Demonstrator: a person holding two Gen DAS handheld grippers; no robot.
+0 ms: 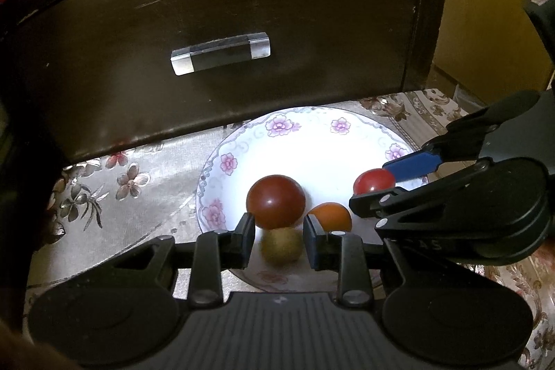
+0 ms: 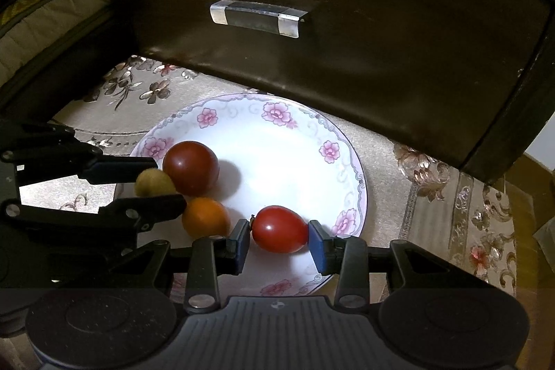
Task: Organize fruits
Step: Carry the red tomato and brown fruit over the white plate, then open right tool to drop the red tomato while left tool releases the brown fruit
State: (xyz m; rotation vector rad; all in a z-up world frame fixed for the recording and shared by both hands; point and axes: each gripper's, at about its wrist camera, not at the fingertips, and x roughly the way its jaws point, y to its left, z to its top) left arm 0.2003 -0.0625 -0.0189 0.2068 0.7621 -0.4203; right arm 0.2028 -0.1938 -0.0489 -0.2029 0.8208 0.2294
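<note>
A white plate with pink flowers (image 1: 312,141) (image 2: 277,169) lies on a floral tablecloth and holds several small fruits. A dark red round fruit (image 1: 275,200) (image 2: 190,167), an orange one (image 1: 331,215) (image 2: 205,216) and a yellow-green one (image 1: 281,245) (image 2: 152,183) lie together. My left gripper (image 1: 279,240) (image 2: 152,179) has its jaws around the yellow-green fruit, with small gaps showing. My right gripper (image 2: 279,240) (image 1: 376,182) is shut on a bright red oval tomato (image 2: 280,229) (image 1: 373,181) low over the plate's near right part.
A dark wooden drawer front (image 1: 222,33) (image 2: 329,40) with a glass-and-metal handle (image 1: 220,52) (image 2: 258,17) stands right behind the plate. The floral tablecloth (image 1: 114,196) (image 2: 433,196) runs to both sides. Folded cloth (image 2: 45,9) lies at far left.
</note>
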